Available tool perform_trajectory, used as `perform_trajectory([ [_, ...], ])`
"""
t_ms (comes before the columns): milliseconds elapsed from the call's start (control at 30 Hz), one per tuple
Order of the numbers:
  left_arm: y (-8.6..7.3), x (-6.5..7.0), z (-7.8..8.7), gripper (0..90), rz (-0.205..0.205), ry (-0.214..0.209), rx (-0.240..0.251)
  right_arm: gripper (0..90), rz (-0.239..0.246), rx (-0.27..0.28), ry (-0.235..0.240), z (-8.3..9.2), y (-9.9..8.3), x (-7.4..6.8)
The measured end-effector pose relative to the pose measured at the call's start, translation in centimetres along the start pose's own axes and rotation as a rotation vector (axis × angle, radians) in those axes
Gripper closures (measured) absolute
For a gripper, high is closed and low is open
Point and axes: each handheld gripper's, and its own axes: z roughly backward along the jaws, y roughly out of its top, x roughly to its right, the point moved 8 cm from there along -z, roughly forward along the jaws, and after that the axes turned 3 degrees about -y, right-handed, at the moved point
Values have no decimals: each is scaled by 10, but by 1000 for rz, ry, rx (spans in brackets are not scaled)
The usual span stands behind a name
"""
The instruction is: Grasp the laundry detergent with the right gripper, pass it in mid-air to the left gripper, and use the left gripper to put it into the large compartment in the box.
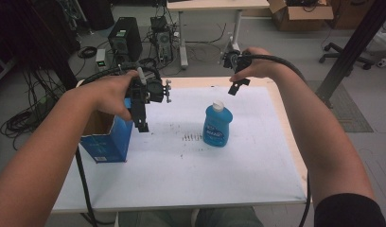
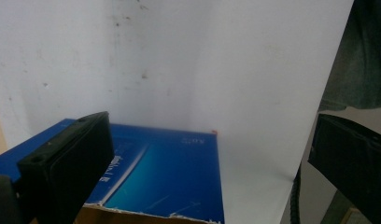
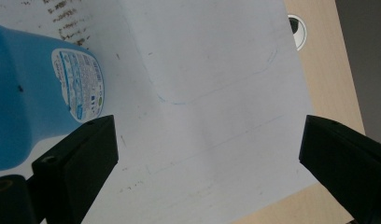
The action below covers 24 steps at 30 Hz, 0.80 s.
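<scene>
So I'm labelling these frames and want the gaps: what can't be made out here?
- Box inside: high view, hidden by the left hand.
- Bottle cap: right gripper view, cut off by the frame edge.
- Bottle label text: too small in both views.
- Box print: left gripper view, blurred.

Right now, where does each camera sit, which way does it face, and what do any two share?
High view: above the person's side, facing forward and down on the table; both forearms, left gripper, right gripper.
Left gripper view: looks down between its open jaws at the blue box.
Right gripper view: looks down between its open jaws at the blue bottle.
Shared: high view also shows box and bottle.
</scene>
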Motion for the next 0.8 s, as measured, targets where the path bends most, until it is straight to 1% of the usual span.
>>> perform_trajectory([
  [133,2,10,-4,3,-17,0,3,45,-1,9,-4,1,-6,-3],
  [200,2,11,-4,4,-18,-1,3,45,-2,5,-5,2,-8,-4],
  [300,1,18,-7,4,-24,1,1,45,0,16,-7,4,-13,-8],
  [333,1,18,-7,4,-24,1,1,45,0,16,-7,4,-13,-8],
  [467,1,25,-8,4,-28,6,5,46,-5,14,-6,5,-23,-14],
  [533,1,27,-9,3,-32,4,3,46,-9,16,-6,5,-25,-14],
  [700,1,35,-11,3,-44,4,4,46,-14,12,-4,4,-37,-18],
  [800,1,38,-12,3,-50,2,2,46,-13,12,-3,3,-40,-20],
])
